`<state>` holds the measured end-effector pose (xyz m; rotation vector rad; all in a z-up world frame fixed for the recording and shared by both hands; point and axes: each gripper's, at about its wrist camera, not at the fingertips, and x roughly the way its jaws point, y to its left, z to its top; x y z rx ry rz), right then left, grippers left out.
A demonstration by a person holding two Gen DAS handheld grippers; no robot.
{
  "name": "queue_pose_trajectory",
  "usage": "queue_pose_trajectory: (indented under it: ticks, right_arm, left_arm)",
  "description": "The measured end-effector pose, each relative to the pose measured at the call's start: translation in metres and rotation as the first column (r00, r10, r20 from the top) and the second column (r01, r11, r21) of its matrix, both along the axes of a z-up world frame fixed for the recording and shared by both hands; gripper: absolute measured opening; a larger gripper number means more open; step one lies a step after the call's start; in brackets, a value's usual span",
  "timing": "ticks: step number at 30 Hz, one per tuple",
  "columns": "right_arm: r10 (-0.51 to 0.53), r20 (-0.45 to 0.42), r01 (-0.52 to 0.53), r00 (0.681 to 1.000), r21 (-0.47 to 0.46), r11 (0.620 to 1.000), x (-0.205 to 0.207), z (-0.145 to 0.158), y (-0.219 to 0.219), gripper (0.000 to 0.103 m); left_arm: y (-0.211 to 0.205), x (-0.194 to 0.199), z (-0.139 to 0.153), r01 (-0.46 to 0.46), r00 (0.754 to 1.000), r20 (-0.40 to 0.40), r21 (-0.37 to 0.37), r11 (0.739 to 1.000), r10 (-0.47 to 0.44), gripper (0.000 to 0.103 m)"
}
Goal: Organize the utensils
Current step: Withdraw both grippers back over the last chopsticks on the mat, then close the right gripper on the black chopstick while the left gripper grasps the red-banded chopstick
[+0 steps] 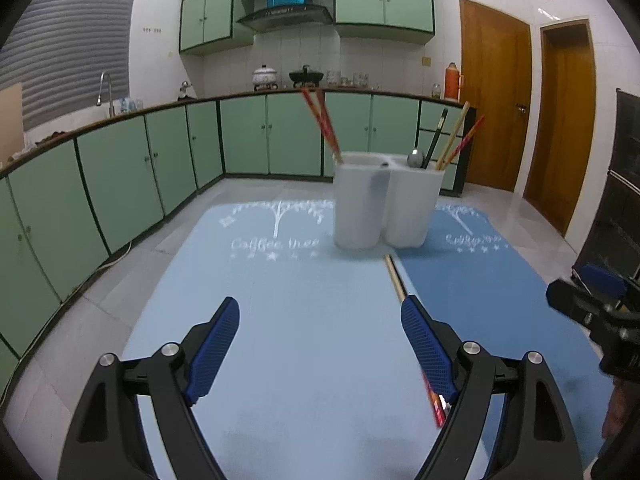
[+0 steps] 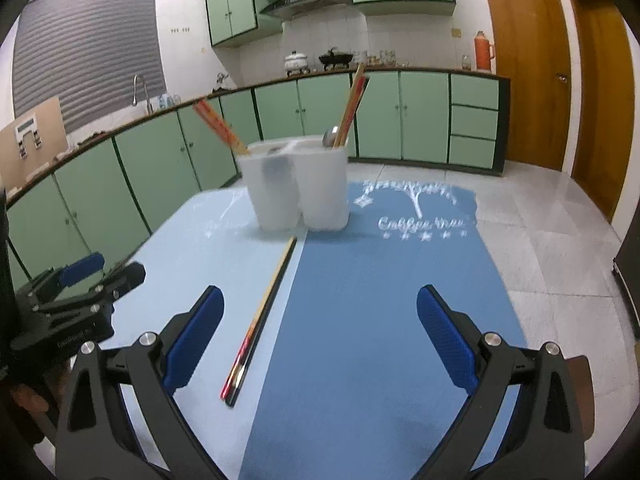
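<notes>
A white two-part utensil holder [image 1: 384,204] [image 2: 298,186] stands upright where a light blue mat [image 1: 280,340] meets a darker blue mat [image 2: 380,320]. Red chopsticks [image 1: 322,124] lean in its left part; a spoon [image 1: 415,158] and more chopsticks [image 1: 452,138] stand in its right part. A pair of chopsticks [image 2: 262,316] [image 1: 394,274] lies flat on the mats along the seam. My left gripper [image 1: 320,320] is open and empty, its right finger over the lying chopsticks. My right gripper [image 2: 320,312] is open and empty, just right of them.
The mats lie on a grey tiled floor [image 2: 552,240]. Green cabinets [image 1: 120,172] run along the left and back. Wooden doors [image 1: 496,112] stand at the right. A dark rack [image 1: 624,200] is at the far right. Each gripper shows in the other's view [image 1: 592,304] [image 2: 80,280].
</notes>
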<state>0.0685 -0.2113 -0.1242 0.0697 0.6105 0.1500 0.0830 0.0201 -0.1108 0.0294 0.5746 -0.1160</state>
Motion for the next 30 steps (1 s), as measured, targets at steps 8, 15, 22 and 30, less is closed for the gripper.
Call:
queue_pose_trajectory:
  ticks: [8,15,22,30]
  right_arm:
    - [0.062,-0.095,-0.066,0.994,-0.042,0.997,-0.011,-0.035,0.03,0.082]
    - [0.075,-0.152,-0.086,0.985,-0.065,0.994,-0.016,-0.061,0.052,0.069]
    - [0.081,-0.203,-0.099,0.976,-0.082,0.992,-0.011,-0.074,0.062,0.053]
    - [0.052,-0.201,-0.081,0.978,-0.141,0.987,-0.009,-0.074,0.059,0.051]
  left_arm:
    - [0.013,-0.008,-0.018,-0.026,0.998,-0.051,0.026,0.999,0.027,0.081]
    - [0.021,-0.01,-0.027,-0.048,0.996,-0.072,0.033,0.998,0.051,0.081]
    - [0.026,-0.01,-0.03,-0.06,0.995,-0.082,0.03,0.998,0.062,0.081]
    - [0.025,-0.008,-0.033,-0.051,0.994,-0.098,0.022,0.998,0.053,0.081]
